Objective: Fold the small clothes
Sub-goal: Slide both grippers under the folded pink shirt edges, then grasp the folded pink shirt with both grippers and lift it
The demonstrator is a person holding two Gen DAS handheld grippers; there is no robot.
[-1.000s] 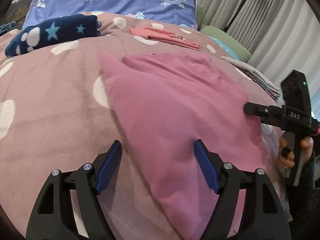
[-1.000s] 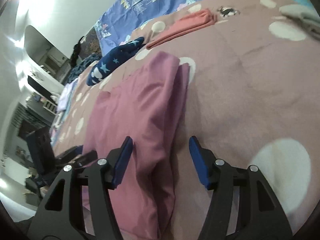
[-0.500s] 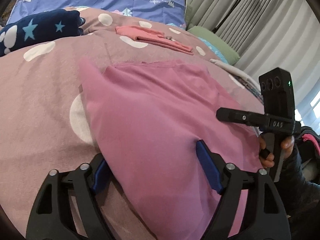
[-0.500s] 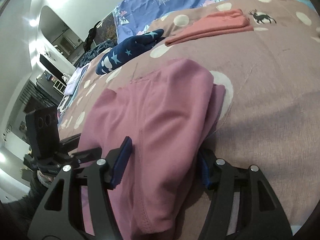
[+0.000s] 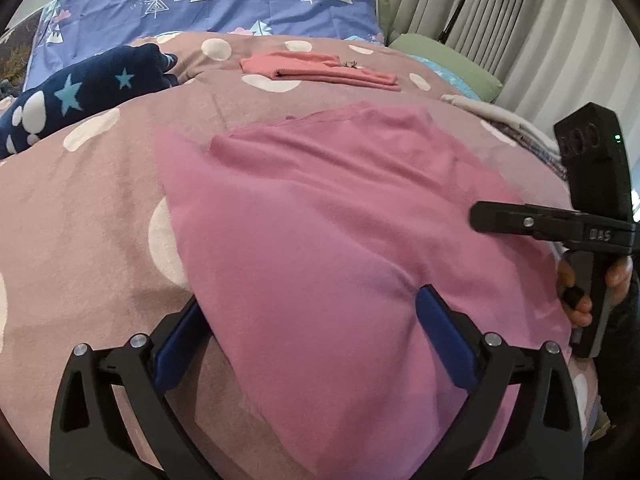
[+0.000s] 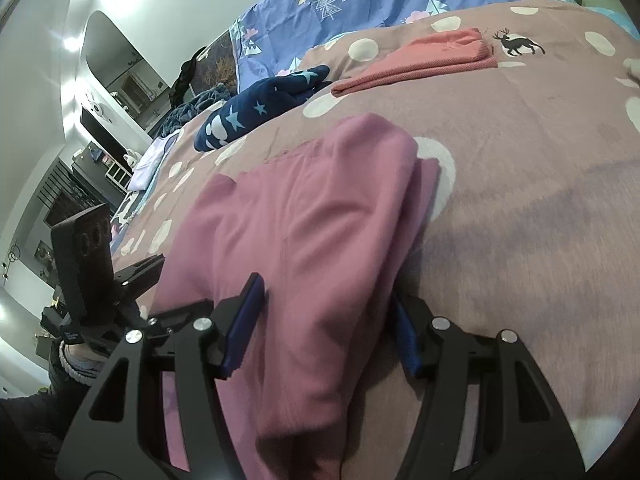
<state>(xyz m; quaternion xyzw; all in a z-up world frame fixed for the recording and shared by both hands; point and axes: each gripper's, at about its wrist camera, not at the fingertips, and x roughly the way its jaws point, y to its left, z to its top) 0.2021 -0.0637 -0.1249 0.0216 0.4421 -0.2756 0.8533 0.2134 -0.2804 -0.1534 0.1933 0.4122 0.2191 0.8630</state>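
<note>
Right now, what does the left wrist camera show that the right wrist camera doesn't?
Only the left wrist view shows grey curtains, a green pillow and the right hand-held gripper from the side.

Only the right wrist view shows a rounded mirror, dark shelving and a deer print.

Both show the pink garment lying between each gripper's fingers, the folded coral garment, the navy star fabric and the spotted bedspread.

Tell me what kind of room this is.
Most likely a bedroom: the pink garment lies on a bed's mauve polka-dot duvet, with a blue tree-print pillow at the head, curtains beside it, and shelving along the far wall.
</note>
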